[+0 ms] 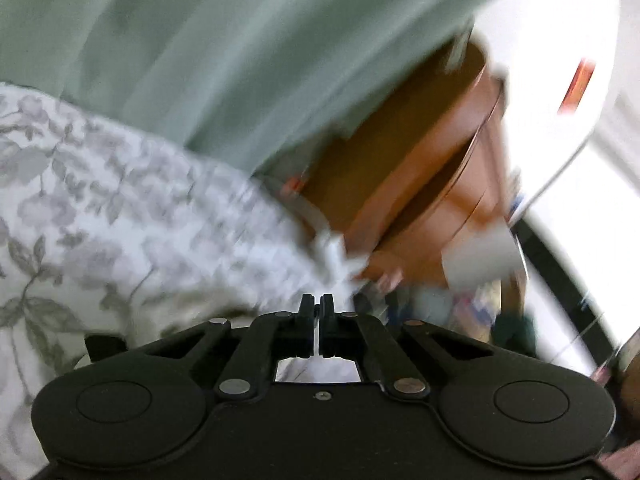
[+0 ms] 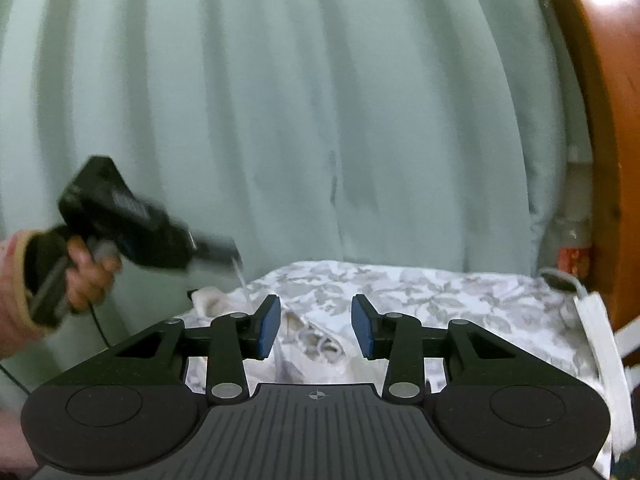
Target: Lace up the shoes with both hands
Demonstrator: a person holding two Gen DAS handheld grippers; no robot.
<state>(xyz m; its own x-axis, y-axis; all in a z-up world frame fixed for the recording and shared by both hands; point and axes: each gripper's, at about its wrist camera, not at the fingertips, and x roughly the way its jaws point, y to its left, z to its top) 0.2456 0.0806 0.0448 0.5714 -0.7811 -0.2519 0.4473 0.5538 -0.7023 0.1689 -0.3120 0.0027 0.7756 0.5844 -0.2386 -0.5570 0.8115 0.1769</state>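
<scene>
Right gripper (image 2: 315, 330): jaws part open, blue pads (image 2: 267, 330) facing each other, nothing between them. Directly past the gap sits the white shoe (image 2: 320, 346) on the floral cloth (image 2: 420, 300) covering the surface; loops of white lace (image 2: 326, 345) lie slack over its top, not touching either pad.

Left gripper (image 1: 319, 307): jaws fully closed in its own view, with a thin white strand running down the seam between them, probably the lace, though the view is motion-blurred. In the right wrist view the same gripper sits up and to the left of the shoe, held in a hand (image 2: 86, 276) with a pinkish sleeve cuff, and a white strand (image 2: 242, 280) hangs from its tip down toward the shoe. So it reads as clamped on the lace end.

Further out: a white strap (image 2: 600, 344) hangs over the right edge of the cloth. A pale green curtain (image 2: 280, 120) fills the background behind the surface. Orange-brown wooden furniture (image 2: 600, 100) at far right, with a clear bottle with a red label (image 2: 574, 240) standing against it.
</scene>
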